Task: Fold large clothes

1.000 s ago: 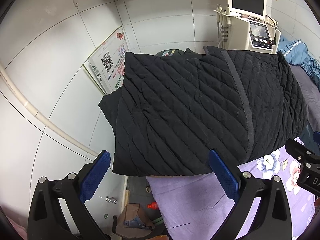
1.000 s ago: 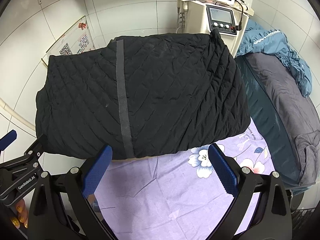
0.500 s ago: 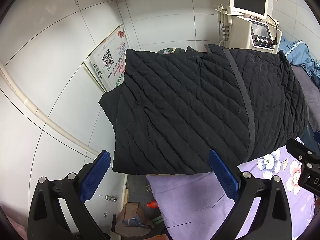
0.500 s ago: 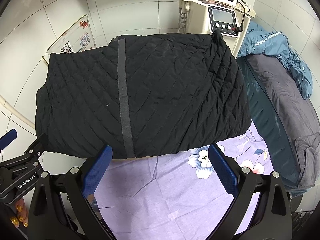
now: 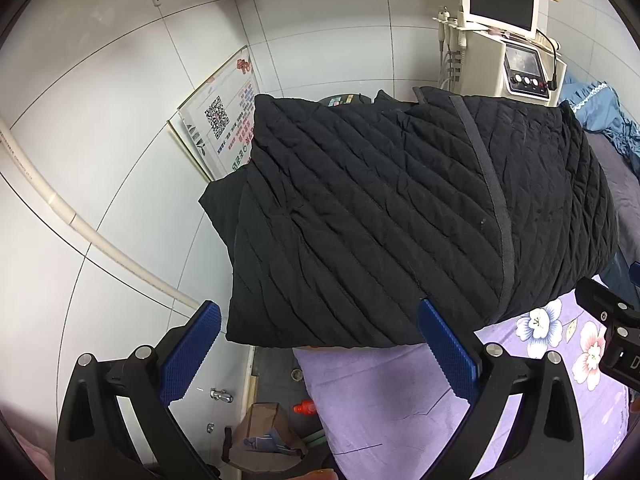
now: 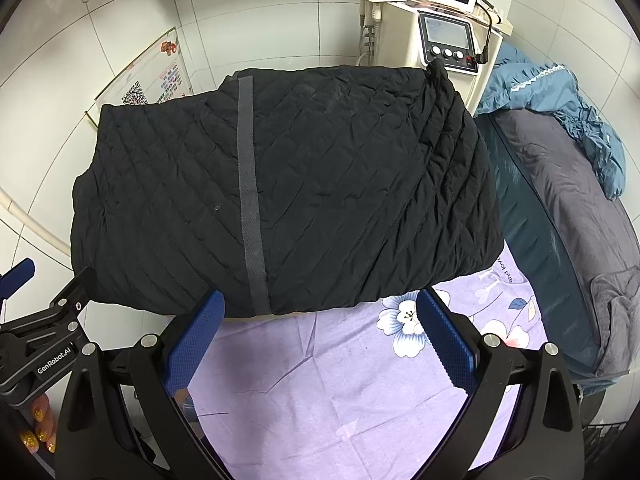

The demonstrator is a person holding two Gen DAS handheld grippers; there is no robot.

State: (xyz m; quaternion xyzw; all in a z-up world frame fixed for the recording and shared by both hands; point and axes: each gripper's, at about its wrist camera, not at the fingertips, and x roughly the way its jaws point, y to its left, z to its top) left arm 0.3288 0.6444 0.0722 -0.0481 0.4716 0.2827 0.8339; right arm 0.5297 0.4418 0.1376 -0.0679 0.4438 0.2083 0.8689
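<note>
- The black quilted coat (image 6: 288,184) lies on the far part of the bed with the purple floral sheet (image 6: 340,392), already gathered into a thick rectangular bundle. From your right wrist camera it fills the centre and spreads from about 9 o'clock to 3 o'clock.
- A grey tape strip (image 6: 250,200) runs down the coat towards its near edge, ending at roughly 7 o'clock of the bundle.
- Your left gripper (image 5: 320,354) hangs with its blue pads spread wide and nothing between them. It sits near the coat's near-left corner, which overhangs the bed's edge above the floor clutter.
- Your right gripper (image 6: 320,340) is likewise spread and empty, its tips just short of the near hem at 6 o'clock of the bundle.
- Judging by the neat outline, the main folds look done, and you seem to be between grasps: either checking the result or lining up for one more fold.
- If another fold is wanted, bring each gripper to a near corner, pinch through all layers, and carry the near edge towards 12 o'clock.
- Mind the thickness: padded layers may slip apart if you pinch only the top one.
- At the left side, towards 9 o'clock, a looser flap (image 5: 224,216) sticks out past the bundle. I judge it needs tucking.
</note>
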